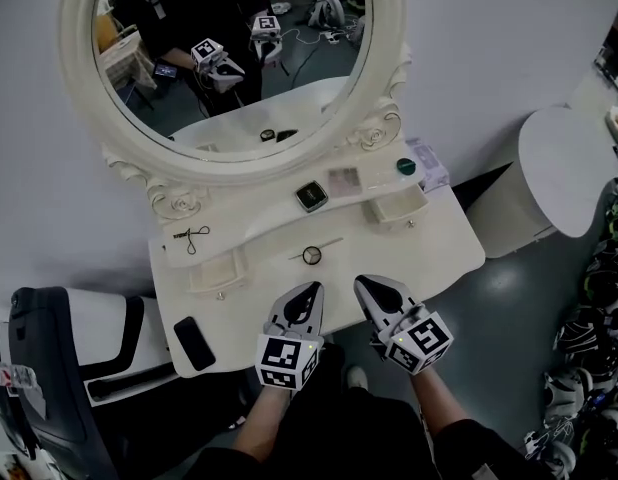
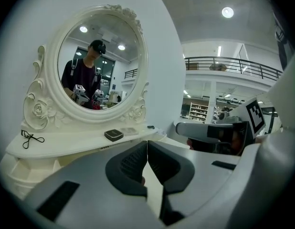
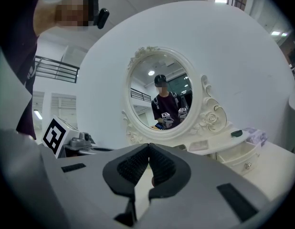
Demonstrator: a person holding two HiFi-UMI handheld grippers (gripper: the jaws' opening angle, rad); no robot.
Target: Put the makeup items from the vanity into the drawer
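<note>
The makeup compact (image 1: 310,196) and a green-capped jar (image 1: 405,166) sit on the vanity (image 1: 434,246) shelf, beyond both grippers. The left gripper (image 1: 311,292) and right gripper (image 1: 369,287) hover side by side, each clenched on nothing.

White vanity (image 1: 441,240); dark compact (image 1: 310,196); black phone (image 1: 194,343).

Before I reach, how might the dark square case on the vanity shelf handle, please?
The square case looks rigid and flat, so it probably won't roll or tip. On the smooth white shelf it may slide if pushed.
</note>
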